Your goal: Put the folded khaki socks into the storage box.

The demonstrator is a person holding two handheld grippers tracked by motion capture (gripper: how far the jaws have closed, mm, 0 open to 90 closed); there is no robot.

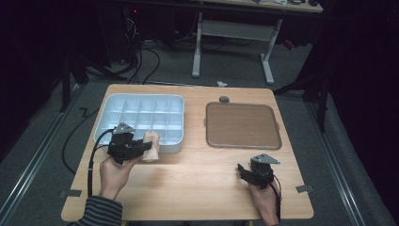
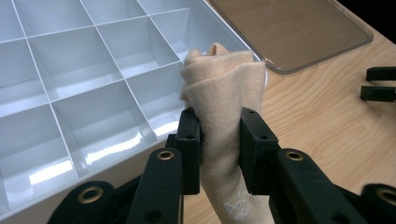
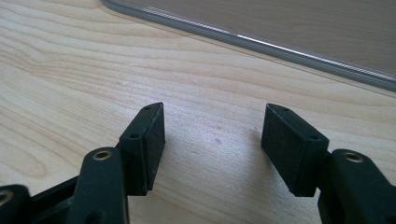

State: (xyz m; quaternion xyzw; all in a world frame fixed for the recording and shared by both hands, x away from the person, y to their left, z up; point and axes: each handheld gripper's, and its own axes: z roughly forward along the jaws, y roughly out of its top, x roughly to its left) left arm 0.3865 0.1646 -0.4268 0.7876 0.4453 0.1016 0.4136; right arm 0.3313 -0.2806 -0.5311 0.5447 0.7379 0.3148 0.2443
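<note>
A rolled beige sock is clamped between the black jaws of my left gripper; both pads press into the cloth. In the high view the sock hangs at the near right corner of the white compartment box, with the left gripper just left of it. The sock's top reaches over the box's near rim beside a corner cell. My right gripper rests low over the wooden table at the near right, and its jaws stand apart with nothing between them.
A clear brown-tinted lid lies flat on the table to the right of the box; its edge runs just ahead of the right gripper. The box's cells look empty. A desk frame and cables stand on the floor beyond the table.
</note>
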